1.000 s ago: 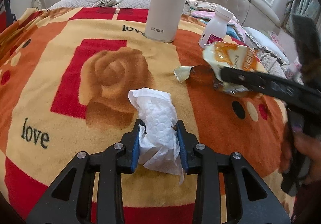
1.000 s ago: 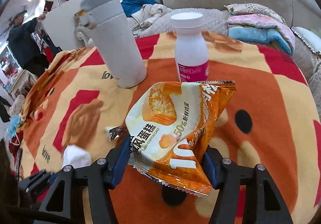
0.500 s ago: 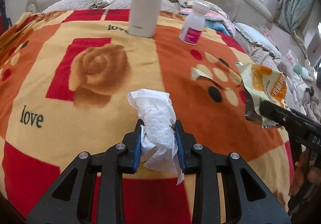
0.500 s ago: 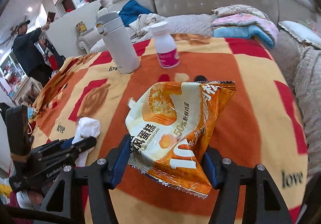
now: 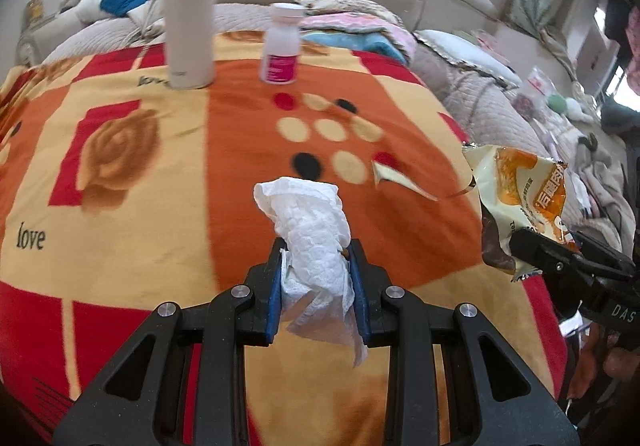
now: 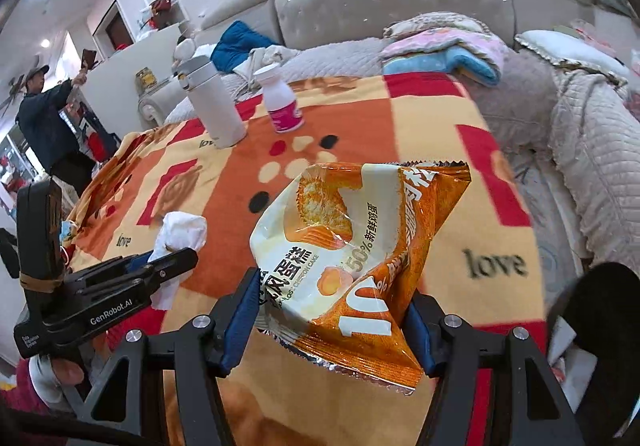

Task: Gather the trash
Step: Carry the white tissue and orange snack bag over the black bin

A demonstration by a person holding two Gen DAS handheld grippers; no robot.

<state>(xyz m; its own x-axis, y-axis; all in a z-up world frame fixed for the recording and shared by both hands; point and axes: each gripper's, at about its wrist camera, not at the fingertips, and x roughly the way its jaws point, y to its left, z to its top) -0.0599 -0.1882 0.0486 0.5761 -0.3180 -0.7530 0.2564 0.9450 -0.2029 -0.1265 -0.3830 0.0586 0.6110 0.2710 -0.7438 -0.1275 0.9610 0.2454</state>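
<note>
My left gripper (image 5: 316,270) is shut on a crumpled white tissue (image 5: 312,230), held above the orange and red blanket (image 5: 140,206). The tissue (image 6: 180,234) and the left gripper (image 6: 176,262) also show at the left of the right wrist view. My right gripper (image 6: 332,302) is shut on an orange and cream snack wrapper (image 6: 352,246), lifted over the blanket. That wrapper (image 5: 520,190) hangs at the right edge of the left wrist view. A torn scrap of wrapper (image 5: 396,178) lies on the blanket near the dots.
A white thermos (image 5: 190,22) and a small white bottle with a pink label (image 5: 282,46) stand at the blanket's far side. Behind are a tufted headboard (image 6: 400,2), folded bedding (image 6: 444,50) and a pillow (image 6: 568,50). A person (image 6: 44,126) stands far left.
Both grippers have drawn back from the thermos and bottle and risen a little, each keeping its load. The thermos and bottle now look smaller and farther away.
</note>
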